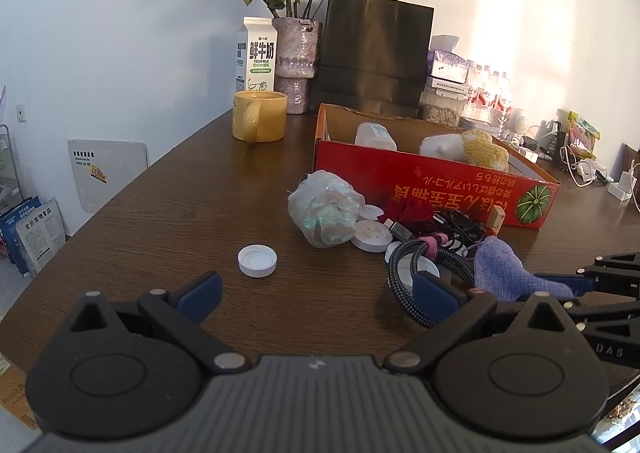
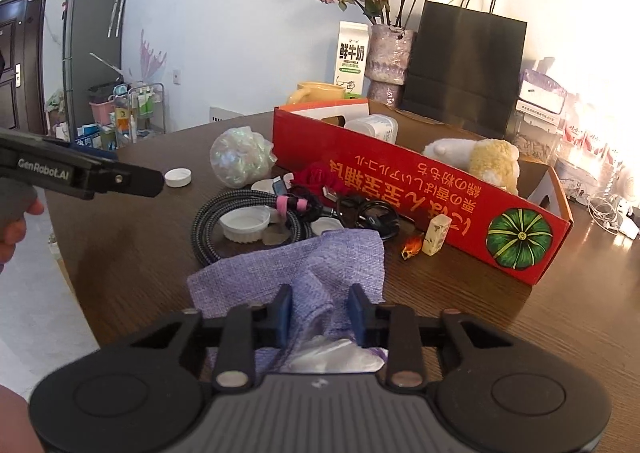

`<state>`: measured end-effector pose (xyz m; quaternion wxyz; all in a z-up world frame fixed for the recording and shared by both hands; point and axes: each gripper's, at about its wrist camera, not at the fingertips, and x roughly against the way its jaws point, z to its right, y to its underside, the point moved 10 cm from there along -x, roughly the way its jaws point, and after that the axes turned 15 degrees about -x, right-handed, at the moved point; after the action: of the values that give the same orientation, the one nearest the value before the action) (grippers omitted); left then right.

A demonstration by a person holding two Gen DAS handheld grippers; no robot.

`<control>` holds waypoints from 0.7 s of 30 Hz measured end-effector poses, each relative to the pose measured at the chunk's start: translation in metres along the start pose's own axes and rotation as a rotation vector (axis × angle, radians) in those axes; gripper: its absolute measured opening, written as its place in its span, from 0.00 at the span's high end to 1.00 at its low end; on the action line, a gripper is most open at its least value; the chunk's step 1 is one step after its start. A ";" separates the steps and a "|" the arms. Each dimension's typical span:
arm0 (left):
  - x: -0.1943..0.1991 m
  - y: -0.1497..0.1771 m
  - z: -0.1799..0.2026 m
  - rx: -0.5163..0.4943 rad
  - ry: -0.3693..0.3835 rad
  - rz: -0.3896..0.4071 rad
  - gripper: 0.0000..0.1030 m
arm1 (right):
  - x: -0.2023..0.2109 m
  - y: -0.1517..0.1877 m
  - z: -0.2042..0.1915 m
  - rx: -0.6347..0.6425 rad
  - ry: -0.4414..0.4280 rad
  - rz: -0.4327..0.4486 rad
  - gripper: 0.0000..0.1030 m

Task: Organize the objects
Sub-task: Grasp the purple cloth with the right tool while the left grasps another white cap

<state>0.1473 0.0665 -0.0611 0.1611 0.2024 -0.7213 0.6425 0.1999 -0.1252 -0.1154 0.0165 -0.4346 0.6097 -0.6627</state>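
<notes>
In the left wrist view, the left gripper (image 1: 316, 293) stands wide open over bare bench (image 1: 160, 213), with nothing between its jaws. A white cap (image 1: 257, 260) lies just ahead of it, slightly toward its left finger, and the pile of cables (image 1: 424, 277), lids and a plastic wad (image 1: 326, 213) sits ahead to its right, in front of the red box (image 1: 436, 189). The purple cloth (image 1: 508, 273) lies at the far right, where the other gripper's fingers reach it. In the right wrist view, the right gripper (image 2: 320, 313) has its jaws drawn close, and the purple cloth (image 2: 304, 269) is bunched between the pads, which look to be pinching a fold; the rest of the cloth spreads forward and leftward on the bench. The right hand is plainly the nearer one to the cloth. The red box (image 2: 400, 181) lies ahead and to the right, its long side running diagonally, so I judge the cloth must be lifted and carried forward-right over that wall.
</notes>
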 end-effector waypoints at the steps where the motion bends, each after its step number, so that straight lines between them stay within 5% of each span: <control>1: 0.000 0.000 0.000 0.000 -0.001 -0.001 0.00 | 0.002 -0.002 0.000 -0.008 -0.009 0.007 0.84; 9: -0.001 0.000 -0.002 0.002 -0.007 -0.006 0.00 | 0.020 -0.019 0.006 -0.083 -0.058 0.083 0.91; 21: -0.032 0.003 -0.026 -0.006 -0.060 -0.066 0.00 | 0.048 -0.047 0.077 -0.242 0.040 0.218 0.91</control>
<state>0.1724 0.0953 -0.0761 0.1610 0.2448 -0.7207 0.6283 0.2397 -0.2006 -0.0588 0.0241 -0.3514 0.7288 -0.5872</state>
